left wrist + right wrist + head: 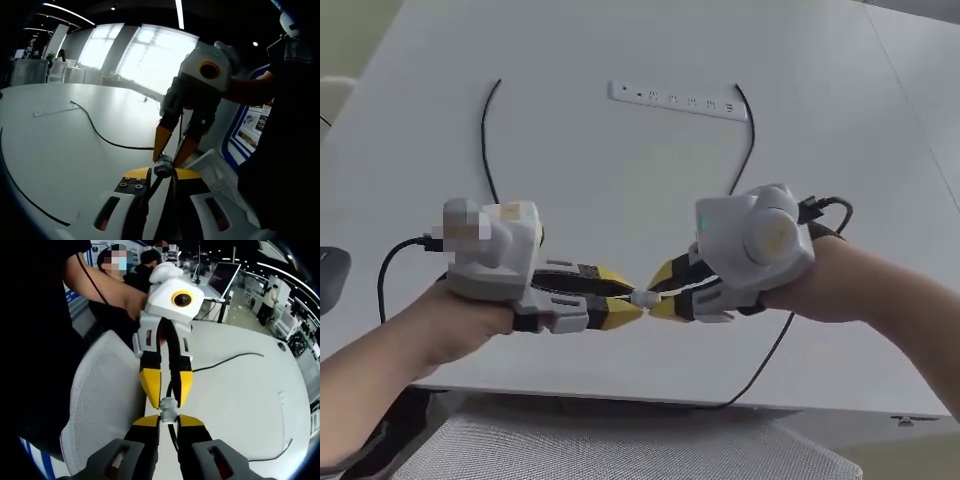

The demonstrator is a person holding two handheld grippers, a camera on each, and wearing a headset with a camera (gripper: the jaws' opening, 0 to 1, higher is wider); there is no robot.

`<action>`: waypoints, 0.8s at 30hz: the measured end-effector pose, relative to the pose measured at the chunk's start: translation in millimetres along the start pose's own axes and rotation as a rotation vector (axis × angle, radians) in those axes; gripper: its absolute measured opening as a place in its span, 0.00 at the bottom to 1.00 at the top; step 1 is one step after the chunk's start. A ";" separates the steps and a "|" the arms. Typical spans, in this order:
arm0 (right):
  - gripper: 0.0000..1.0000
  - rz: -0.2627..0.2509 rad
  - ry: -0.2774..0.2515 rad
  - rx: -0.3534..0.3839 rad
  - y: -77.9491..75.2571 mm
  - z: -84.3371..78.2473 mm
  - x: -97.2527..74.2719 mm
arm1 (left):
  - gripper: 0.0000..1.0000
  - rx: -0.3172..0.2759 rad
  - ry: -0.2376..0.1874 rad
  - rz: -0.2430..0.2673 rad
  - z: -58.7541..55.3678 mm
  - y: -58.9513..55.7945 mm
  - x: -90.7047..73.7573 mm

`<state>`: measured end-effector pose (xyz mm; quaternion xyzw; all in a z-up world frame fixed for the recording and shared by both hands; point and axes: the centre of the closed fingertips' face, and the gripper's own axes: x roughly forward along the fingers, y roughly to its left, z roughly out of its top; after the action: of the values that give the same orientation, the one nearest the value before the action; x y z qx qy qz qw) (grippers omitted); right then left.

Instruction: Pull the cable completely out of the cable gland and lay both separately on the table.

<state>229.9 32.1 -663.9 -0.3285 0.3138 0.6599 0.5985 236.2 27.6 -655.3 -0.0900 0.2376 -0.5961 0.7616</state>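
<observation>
The left tool (625,308) and the right tool (665,298) meet tip to tip, and the small pale cable gland (168,409) sits right at the yellow pads of both, held in the air. Both tools are clenched. The left one appears to pinch the gland, and the right one the dark cable (173,434) that runs back from the gland between its jaws. A stretch of cable also shows between the left jaws, so which tool has the body is a judgement, not a certainty. The cable is threaded through the gland, so the pull is not done.

With the tips this close, the right tool may be catching the gland as well. Then both tools would hold one piece and nothing would slide. If the gland's seal grips hard, the cable could slip through the pads instead, or let go suddenly and jerk a part loose.

Just below the tools lies the near edge of the desk (620,170), with a white mesh chair (620,450) under it. A dropped gland could roll off there.

Further beyond the tips, a loose black lead (486,130) and a power strip (678,100) lie on the desk, where the freed cable could get mixed in.
</observation>
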 end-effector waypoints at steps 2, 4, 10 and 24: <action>0.07 0.001 -0.002 -0.003 -0.1 1.1 0.2 | 0.17 0.005 -0.006 -0.006 1.5 -0.7 0.2; 0.07 -0.001 -0.002 -0.008 -0.7 1.6 0.6 | 0.17 0.006 -0.005 -0.011 1.6 -0.6 0.0; 0.07 0.007 0.003 -0.011 -0.1 0.3 1.1 | 0.16 0.036 0.000 -0.016 1.3 -2.2 1.2; 0.11 0.011 -0.060 0.100 -4.6 3.9 -1.9 | 0.15 0.082 -0.003 -0.010 6.0 -2.4 -3.3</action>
<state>234.3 34.5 -660.1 -0.2767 0.3301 0.6562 0.6196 236.4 29.2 -648.3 -0.0606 0.2114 -0.6089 0.7622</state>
